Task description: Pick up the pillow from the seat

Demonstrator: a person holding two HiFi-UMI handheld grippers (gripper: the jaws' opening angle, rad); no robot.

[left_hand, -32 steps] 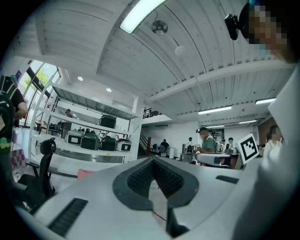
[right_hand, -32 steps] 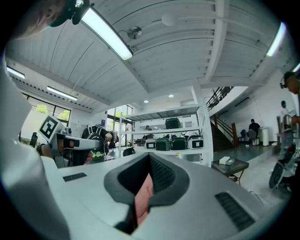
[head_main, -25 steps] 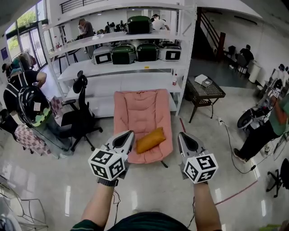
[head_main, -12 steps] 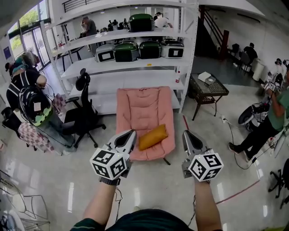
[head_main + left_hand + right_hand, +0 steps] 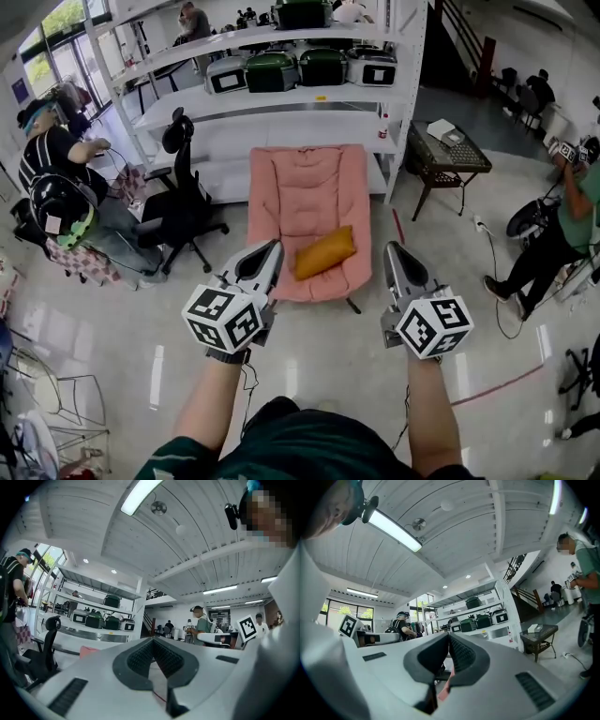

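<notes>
Both claws are pinched shut on nothing. The left gripper (image 5: 273, 247) and right gripper (image 5: 392, 247) sit side by side, apart, with their tips toward 12 o'clock. Between those tips and just past them, the orange pillow (image 5: 324, 252) lies tilted on the front of the pink seat (image 5: 300, 187). Behind the seat at 12 o'clock, a white shelf rack (image 5: 234, 131) carries closed green and white cases (image 5: 323, 66), whose contents are unseen. A black office chair (image 5: 187, 220) stands at 10 o'clock and a dark side table (image 5: 450, 150) at 2 o'clock.
</notes>
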